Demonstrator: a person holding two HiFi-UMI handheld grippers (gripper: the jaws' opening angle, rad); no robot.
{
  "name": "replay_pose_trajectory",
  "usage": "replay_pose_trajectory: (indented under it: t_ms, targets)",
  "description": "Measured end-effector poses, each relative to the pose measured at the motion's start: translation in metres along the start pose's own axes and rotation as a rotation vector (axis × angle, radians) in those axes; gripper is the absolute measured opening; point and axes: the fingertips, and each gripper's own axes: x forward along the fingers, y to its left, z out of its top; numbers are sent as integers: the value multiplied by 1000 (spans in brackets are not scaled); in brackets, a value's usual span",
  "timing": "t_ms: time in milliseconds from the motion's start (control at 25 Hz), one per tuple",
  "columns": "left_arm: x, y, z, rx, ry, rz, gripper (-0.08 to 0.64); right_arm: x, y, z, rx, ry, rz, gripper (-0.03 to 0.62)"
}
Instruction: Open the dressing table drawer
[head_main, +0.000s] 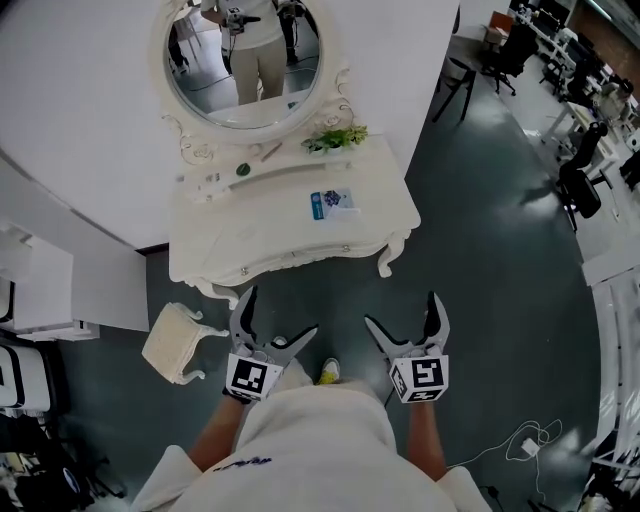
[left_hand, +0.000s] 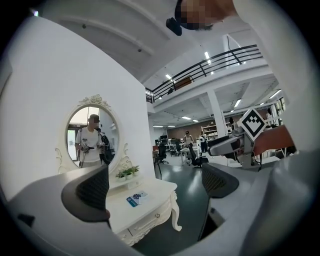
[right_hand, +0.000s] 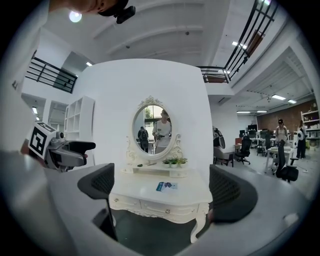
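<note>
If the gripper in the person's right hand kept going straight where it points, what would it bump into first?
Probably the dressing table, around its drawer front, which sits between the open jaws of the right gripper. Only bare floor seems to lie before it, though depth is unclear.

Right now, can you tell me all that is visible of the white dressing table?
The dressing table is white, with a glossy painted look, carved edges and curved legs. It stands against a white wall. An oval mirror in an ornate frame rises at its back, above a low shelf bearing a small green plant. A blue and white leaflet lies on the top. Its front drawers with small knobs are shut.
</note>
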Motion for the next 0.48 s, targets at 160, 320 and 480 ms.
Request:
replay_pose_trajectory:
  t_ms: [160, 320, 480]
  targets:
    - [5, -3, 3, 5, -6, -2, 583, -1, -9, -14, 56, 22, -3, 605]
    - [15, 4, -13, -30, 25, -7, 583, 10, -14, -18, 58, 21, -10, 604]
    - [24, 13, -21, -27, 34, -14, 583, 22, -15, -31, 82, 41, -13, 604]
